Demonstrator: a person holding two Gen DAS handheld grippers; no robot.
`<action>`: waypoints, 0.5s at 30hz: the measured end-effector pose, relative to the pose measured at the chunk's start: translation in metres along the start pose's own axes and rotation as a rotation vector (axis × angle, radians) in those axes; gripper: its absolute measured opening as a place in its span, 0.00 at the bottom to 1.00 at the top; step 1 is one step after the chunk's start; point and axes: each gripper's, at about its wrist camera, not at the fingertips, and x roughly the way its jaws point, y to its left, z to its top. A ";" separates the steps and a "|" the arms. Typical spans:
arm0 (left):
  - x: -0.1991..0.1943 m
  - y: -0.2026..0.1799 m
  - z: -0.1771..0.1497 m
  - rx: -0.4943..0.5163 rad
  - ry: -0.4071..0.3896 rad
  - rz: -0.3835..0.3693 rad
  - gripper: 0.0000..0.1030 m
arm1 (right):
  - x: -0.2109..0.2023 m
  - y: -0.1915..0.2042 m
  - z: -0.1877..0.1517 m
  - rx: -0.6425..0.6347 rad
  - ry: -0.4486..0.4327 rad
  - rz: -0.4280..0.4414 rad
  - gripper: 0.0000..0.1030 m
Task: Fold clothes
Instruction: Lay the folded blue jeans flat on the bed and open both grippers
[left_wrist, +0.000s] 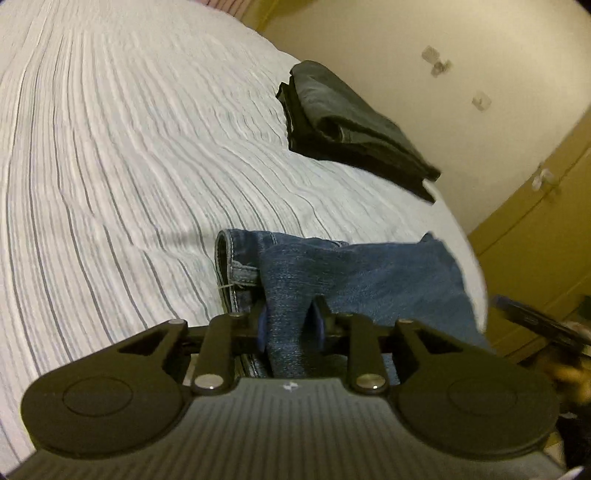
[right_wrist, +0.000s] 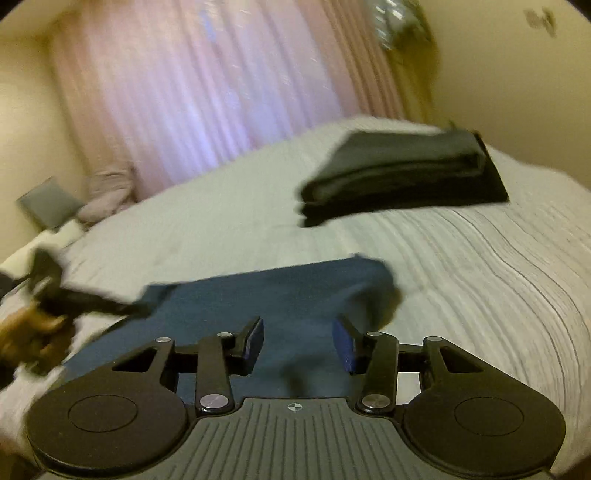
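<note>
**Jeans in hand, 1 pile already done**

The left gripper (left_wrist: 290, 325) is clenched on the jeans (left_wrist: 354, 280): a bunched fold of blue denim runs straight down between its 2 pads, and a stitched hem stands up just left of the jaws. The rest of the denim spreads away to the right of them, over the edge of the bed (left_wrist: 129, 147).

The right gripper (right_wrist: 297, 343) has its jaws partly apart, with the jeans (right_wrist: 280, 291) filling the gap between the pads. This view is blurred, so I cannot tell whether the pads actually press the cloth or only straddle it. Off to the left of these jaws, the left gripper (right_wrist: 55, 291) and the hand (right_wrist: 33, 332) holding it show as a smear at the far end of the denim.

Beyond both sets of jaws, up and to the right, sits a dark stack (left_wrist: 347, 125) of folded clothes, squared off and lying well apart from the jeans. I'd judge that part finished.

The jeans look barely started: crumpled, not flat, no clean fold visible. Spreading them, folding and stacking all seem left to do.
</note>
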 end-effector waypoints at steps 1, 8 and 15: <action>0.000 -0.005 0.001 0.021 0.003 0.024 0.23 | -0.013 0.010 -0.011 -0.025 -0.014 0.009 0.53; 0.010 -0.024 0.002 0.103 0.007 0.121 0.27 | -0.056 0.053 -0.082 -0.180 -0.019 -0.058 0.82; -0.005 -0.032 -0.002 0.119 -0.013 0.154 0.31 | -0.045 0.029 -0.088 -0.046 0.044 -0.122 0.81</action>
